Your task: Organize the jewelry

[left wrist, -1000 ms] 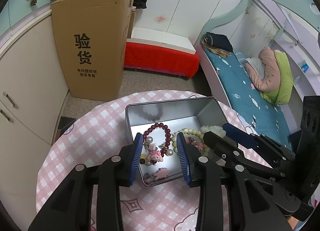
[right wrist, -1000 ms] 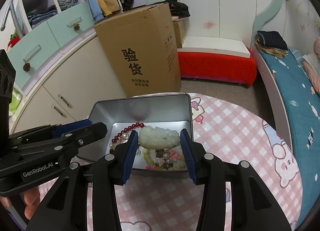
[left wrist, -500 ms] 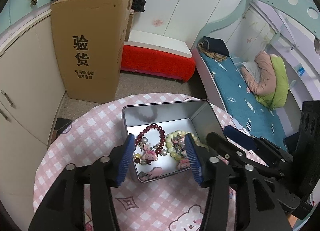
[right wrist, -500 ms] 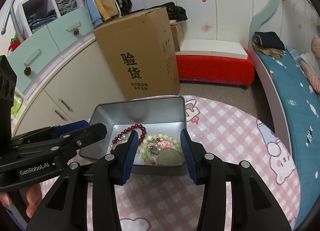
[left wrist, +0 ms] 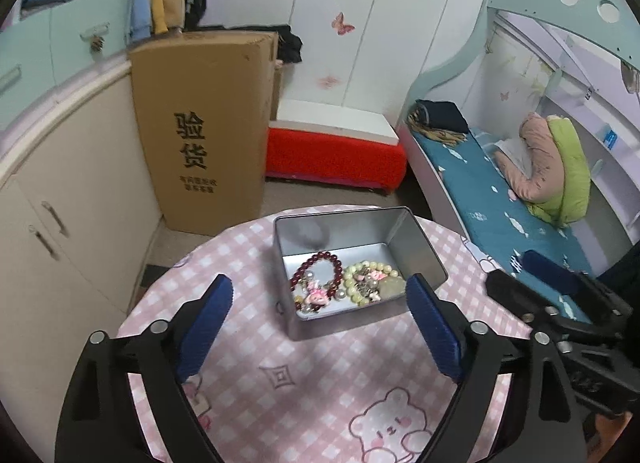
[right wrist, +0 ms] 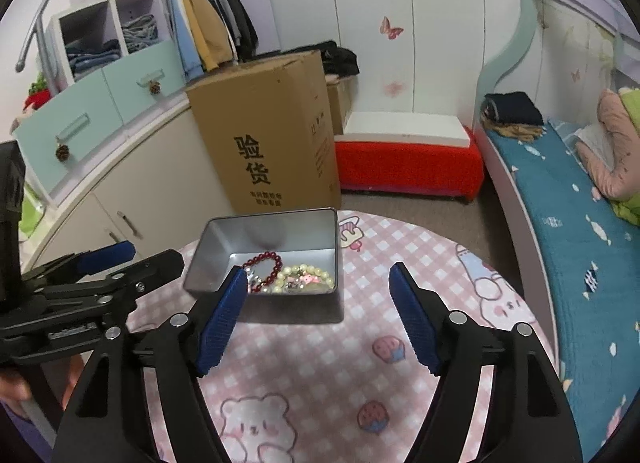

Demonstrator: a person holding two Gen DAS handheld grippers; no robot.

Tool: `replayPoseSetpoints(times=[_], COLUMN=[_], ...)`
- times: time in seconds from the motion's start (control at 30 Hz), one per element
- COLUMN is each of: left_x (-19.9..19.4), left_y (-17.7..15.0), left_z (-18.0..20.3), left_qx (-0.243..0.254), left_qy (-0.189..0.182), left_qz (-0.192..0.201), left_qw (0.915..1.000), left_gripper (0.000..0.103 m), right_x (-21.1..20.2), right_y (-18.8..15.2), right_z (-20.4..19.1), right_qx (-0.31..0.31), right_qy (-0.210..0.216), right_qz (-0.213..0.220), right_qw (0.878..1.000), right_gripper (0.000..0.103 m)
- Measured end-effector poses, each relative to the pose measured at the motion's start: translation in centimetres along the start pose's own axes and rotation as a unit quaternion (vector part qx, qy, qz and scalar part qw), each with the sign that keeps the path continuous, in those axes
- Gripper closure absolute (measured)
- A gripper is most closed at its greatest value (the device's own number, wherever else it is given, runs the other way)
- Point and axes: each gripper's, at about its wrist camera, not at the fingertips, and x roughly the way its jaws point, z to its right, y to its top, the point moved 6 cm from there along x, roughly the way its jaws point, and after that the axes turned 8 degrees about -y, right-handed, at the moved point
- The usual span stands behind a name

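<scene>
Soft, even indoor light in both my views; the rectangular silver metal tin point(right wrist: 276, 239) throws a dim shadow toward me, and fisheye bending darkens every corner

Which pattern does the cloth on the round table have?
The tablecloth has pink and white checks with cartoon bears; it shows best in the right wrist view.

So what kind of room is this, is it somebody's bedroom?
Most likely a child's bedroom. There is a bed with a blue patterned sheet, clothes hanging in an open wardrobe, and butterfly stickers on the white doors. The metal tin of jewelry sits on a round table with a pink bear cloth.
</scene>
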Motion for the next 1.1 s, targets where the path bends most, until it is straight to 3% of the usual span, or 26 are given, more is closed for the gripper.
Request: replayPoseSetpoints(times=[0.17,0.4,0.5,0.67,1.03,1.1], left_x=[-3.2,-7.5,-9.2,-12.7,-19.6,-20.8], left_y=[-1.0,-2.7,-3.2,-3.8,-5.0,-5.2], left_z=[1.1,2.9,3.5,4.7,7.3,7.9], left_qx=[0.030,0.053,0.050,0.060,0.088,0.094], left_qy=[0.014,0.014,0.020,0.032,0.045,0.048], left_qz=[0.033,0.059,0.075,0.116,0.209,0.235], left_qw=[0.9989,0.9967,0.9957,0.9909,0.9728,0.9663], left_gripper=[0.008,0.008,0.008,0.008,0.008,0.008], right_x=[-3.6,-8.4,-10.7,-14.0,-21.6,-22.6], right_y=[-0.8,-2.2,-3.1,-3.7,-4.9,-5.1], right_z=[-0.5,-1.2,-1.7,-2.3,-2.5,-2.5], right_qx=[-0.009,-0.024,-0.035,-0.039,-0.038,-0.037], right_qy=[0.001,-0.002,-0.008,-0.011,-0.035,-0.036], right_qz=[0.019,0.044,0.057,0.082,0.159,0.168], right_qw=[1.000,0.999,0.998,0.996,0.986,0.985], right_gripper=[0.032,0.032,0.023,0.023,0.020,0.020])
